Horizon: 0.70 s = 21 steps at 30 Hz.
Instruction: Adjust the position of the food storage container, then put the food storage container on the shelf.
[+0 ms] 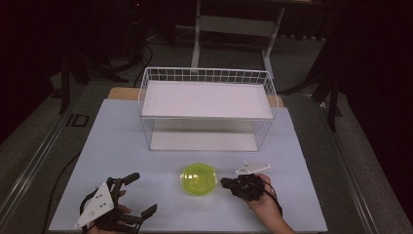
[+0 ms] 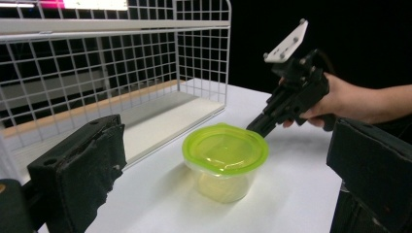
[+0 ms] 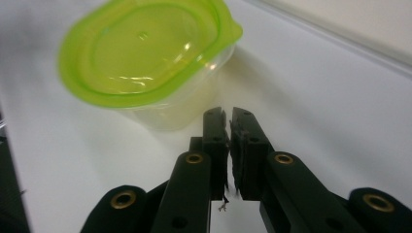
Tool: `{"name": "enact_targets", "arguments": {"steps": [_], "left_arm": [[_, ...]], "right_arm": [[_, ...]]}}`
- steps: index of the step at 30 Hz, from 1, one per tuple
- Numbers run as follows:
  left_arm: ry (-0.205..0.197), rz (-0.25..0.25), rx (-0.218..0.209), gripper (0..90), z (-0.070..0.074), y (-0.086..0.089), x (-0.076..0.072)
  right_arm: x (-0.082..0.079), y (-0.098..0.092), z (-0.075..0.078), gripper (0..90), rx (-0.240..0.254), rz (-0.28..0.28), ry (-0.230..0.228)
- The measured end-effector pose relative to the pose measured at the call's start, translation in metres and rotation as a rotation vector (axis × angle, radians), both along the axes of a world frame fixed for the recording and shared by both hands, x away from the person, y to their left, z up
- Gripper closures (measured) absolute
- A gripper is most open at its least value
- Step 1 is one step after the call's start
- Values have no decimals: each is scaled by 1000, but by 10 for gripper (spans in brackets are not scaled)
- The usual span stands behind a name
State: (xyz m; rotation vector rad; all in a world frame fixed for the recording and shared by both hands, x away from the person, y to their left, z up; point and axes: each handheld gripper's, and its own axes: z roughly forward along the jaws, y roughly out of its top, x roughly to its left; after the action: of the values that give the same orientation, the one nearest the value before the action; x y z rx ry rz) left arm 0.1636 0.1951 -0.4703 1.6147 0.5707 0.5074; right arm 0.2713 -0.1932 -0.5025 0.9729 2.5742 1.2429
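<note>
The right gripper's [image 3: 228, 114] two black fingers [image 3: 214, 141] stand almost pressed together, a thin slit between the pads and nothing in it; the frayed pad edges show at the bottom centre of the right gripper view. Their tips sit just beside the container [image 1: 198, 179], near its clear wall, and I cannot tell whether they touch it. The left gripper's [image 1: 139, 195] fingers [image 2: 82, 165] are spread wide apart, empty, framing the container from the lower corners of the left gripper view.

The container stands upright in the lower middle of the high view, on the white table [image 1: 117, 146], between the two grippers. It is a small tub of clear plastic with a glossy, translucent lime-green lid [image 2: 225, 147], rounded with one pointed corner.

In the left gripper view the right hand [image 2: 340, 99] comes in from the right edge, its gripper sloping down toward the lid's far rim. The left hand [image 1: 122, 209] sits low at the bottom left of the high view.

Bare table lies all around the tub. Behind it, toward the upper middle, stands a white wire rack [image 1: 207, 105] with two flat shelves, well apart from the tub.
</note>
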Motion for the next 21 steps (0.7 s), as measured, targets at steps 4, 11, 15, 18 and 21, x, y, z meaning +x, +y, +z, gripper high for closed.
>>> {"name": "enact_targets", "arguments": {"steps": [4, 11, 15, 18, 21], "left_arm": [[1, -27, 18, 11, 0, -4, 0], [-6, -24, 70, 12, 3, -12, -3], [14, -28, 13, 12, 7, -10, -2], [38, 1, 43, 11, 10, -11, -1], [39, -5, 52, 11, 14, -11, 1]], "right_arm": [[-10, -8, 12, 762, -7, 9, -51], [-21, -17, 26, 417, 23, -28, -101], [-27, -19, 35, 233, 61, -48, -127], [-29, -21, 39, 226, 108, -59, -126], [-31, -20, 46, 138, 80, -35, -156]]}}
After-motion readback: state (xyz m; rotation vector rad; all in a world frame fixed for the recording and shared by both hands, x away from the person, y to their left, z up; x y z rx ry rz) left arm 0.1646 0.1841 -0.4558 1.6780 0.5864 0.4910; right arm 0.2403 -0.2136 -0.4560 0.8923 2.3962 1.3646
